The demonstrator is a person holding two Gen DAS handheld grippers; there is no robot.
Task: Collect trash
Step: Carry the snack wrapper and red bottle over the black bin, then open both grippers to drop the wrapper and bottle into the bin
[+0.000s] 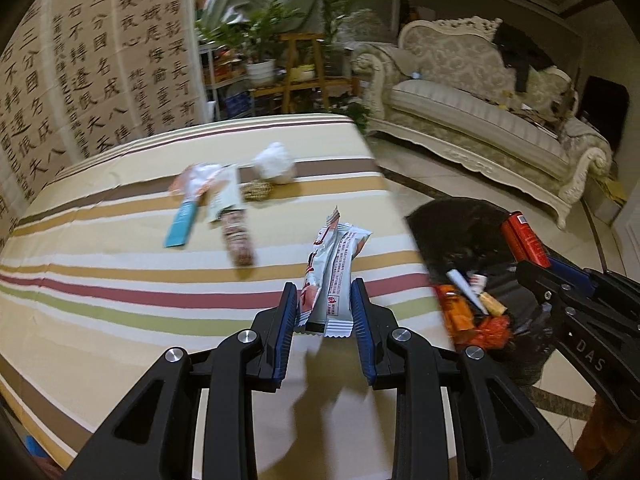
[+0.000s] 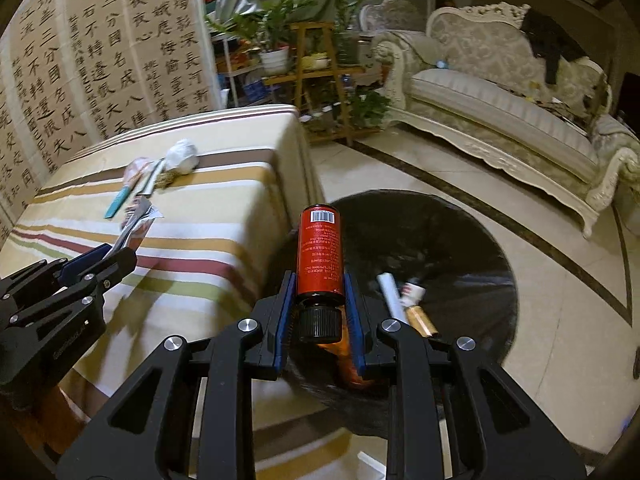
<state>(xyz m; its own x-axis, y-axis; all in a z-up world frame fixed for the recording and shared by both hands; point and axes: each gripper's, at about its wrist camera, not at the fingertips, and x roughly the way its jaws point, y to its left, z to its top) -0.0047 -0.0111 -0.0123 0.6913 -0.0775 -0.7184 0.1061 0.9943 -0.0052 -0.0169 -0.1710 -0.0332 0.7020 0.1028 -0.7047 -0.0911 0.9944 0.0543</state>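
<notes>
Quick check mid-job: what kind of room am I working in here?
Most likely a home living room. An ornate cream sofa stands on a polished tile floor, potted plants sit on a wooden stand, and a calligraphy screen stands behind the striped-cloth table.

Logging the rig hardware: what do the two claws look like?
Both match: matte black angular linkage arms with triangular cut-outs, round silver pivot bolts, ribbed blue pads inside each finger. Left claw, right claw. White lettering reading "DAS" shows on the right claw's body in the left view. No cables or sleeves visible.
</notes>
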